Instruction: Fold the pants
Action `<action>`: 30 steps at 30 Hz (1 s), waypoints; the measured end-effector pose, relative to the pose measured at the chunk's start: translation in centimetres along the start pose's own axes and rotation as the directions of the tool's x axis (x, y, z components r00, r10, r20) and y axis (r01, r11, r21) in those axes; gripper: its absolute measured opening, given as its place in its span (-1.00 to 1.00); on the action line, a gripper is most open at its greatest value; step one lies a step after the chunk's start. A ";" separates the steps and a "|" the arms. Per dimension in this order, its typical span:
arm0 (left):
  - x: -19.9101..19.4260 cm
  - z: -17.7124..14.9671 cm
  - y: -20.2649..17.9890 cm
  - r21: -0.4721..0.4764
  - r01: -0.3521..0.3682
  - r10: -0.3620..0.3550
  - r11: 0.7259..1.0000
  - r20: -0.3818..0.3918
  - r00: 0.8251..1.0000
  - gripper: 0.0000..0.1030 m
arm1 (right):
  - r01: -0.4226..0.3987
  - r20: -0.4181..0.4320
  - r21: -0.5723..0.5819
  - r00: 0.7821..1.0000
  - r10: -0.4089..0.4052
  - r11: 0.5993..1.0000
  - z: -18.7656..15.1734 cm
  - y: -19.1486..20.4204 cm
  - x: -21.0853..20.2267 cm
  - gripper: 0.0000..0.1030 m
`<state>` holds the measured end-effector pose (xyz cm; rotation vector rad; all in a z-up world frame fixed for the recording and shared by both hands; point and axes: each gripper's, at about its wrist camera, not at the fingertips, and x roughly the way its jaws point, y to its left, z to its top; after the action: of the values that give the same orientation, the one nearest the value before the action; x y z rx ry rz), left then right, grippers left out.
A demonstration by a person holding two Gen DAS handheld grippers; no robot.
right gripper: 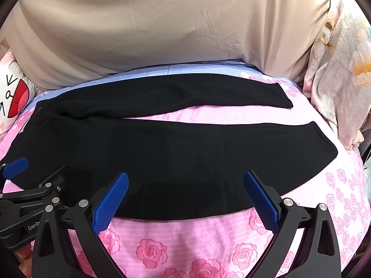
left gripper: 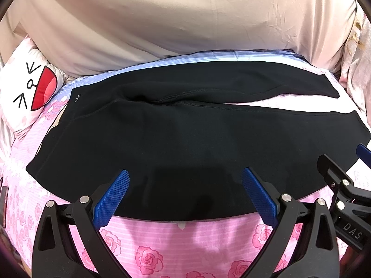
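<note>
We are hovering our left tool (left gripper: 184, 178) and right tool (right gripper: 185, 180), both spread, over soft black fabric pants (left gripper: 185, 139) on the rose-patterned pink bed (left gripper: 185, 243); limp cloth, best pinched along its near edge.

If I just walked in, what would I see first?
A big pair of black pants lies spread flat across the pink rose bedsheet, its two legs reaching to the right. Close to the camera, the left tongs and the right tongs are wide open at the near edge of the pants, holding nothing. On the far left sits a white pillow with a funny cartoon face and a red mouth.
</note>
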<state>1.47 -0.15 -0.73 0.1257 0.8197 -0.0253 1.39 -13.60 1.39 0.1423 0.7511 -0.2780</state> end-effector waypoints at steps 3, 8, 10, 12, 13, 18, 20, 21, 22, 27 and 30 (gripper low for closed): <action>0.1 0.0 -0.1 0.002 -0.001 0.001 1.000 -0.002 1.000 0.86 | -0.001 -0.001 -0.001 1.000 0.001 1.000 -0.1 0.0 0.0 0.90; 0.1 0.1 -0.2 0.006 -0.001 0.001 1.000 -0.005 1.000 0.86 | -0.003 -0.006 -0.002 1.000 0.003 1.000 -0.1 0.1 0.2 0.90; 0.2 0.1 -0.3 0.006 -0.003 0.003 1.000 -0.006 1.000 0.86 | -0.003 -0.006 -0.001 1.000 0.003 1.000 0.0 0.1 0.3 0.90; 0.2 0.1 -0.3 0.007 -0.002 0.002 1.000 -0.007 1.000 0.86 | -0.001 -0.006 -0.002 1.000 0.001 1.000 -0.1 0.1 0.3 0.90; 0.2 0.1 -0.3 0.007 -0.002 0.002 1.000 -0.007 1.000 0.86 | -0.003 -0.006 -0.001 1.000 0.003 1.000 -0.1 0.1 0.3 0.90; 0.4 0.2 -0.3 0.009 -0.001 0.001 1.000 -0.010 1.000 0.86 | -0.003 -0.010 -0.002 1.000 0.003 1.000 0.0 0.1 0.5 0.90; 0.4 0.3 -0.3 0.008 0.000 0.000 1.000 -0.011 1.000 0.86 | -0.003 -0.011 -0.004 1.000 0.003 1.000 0.1 0.1 0.5 0.90; 0.5 0.3 -0.2 0.007 -0.001 0.001 1.000 -0.013 1.000 0.86 | -0.004 -0.010 -0.004 1.000 0.003 1.000 0.1 0.2 0.6 0.90; 0.6 0.3 -0.2 0.006 0.000 0.000 1.000 -0.015 1.000 0.86 | -0.004 -0.010 -0.005 1.000 0.004 1.000 0.2 0.1 0.7 0.90; 1.4 0.8 0.9 -0.013 0.000 0.000 1.000 -0.024 1.000 0.88 | -0.077 -0.038 0.023 0.996 0.078 0.997 0.8 -2.2 2.2 0.90; 2.1 1.1 1.9 -0.028 -0.011 0.010 1.000 -0.026 1.000 0.88 | -0.106 -0.043 0.089 0.993 0.110 0.990 1.4 -6.1 3.3 0.90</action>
<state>3.81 1.65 -1.29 0.1041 0.8445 -0.0021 2.79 -20.36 -0.06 0.2713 0.7768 -0.2047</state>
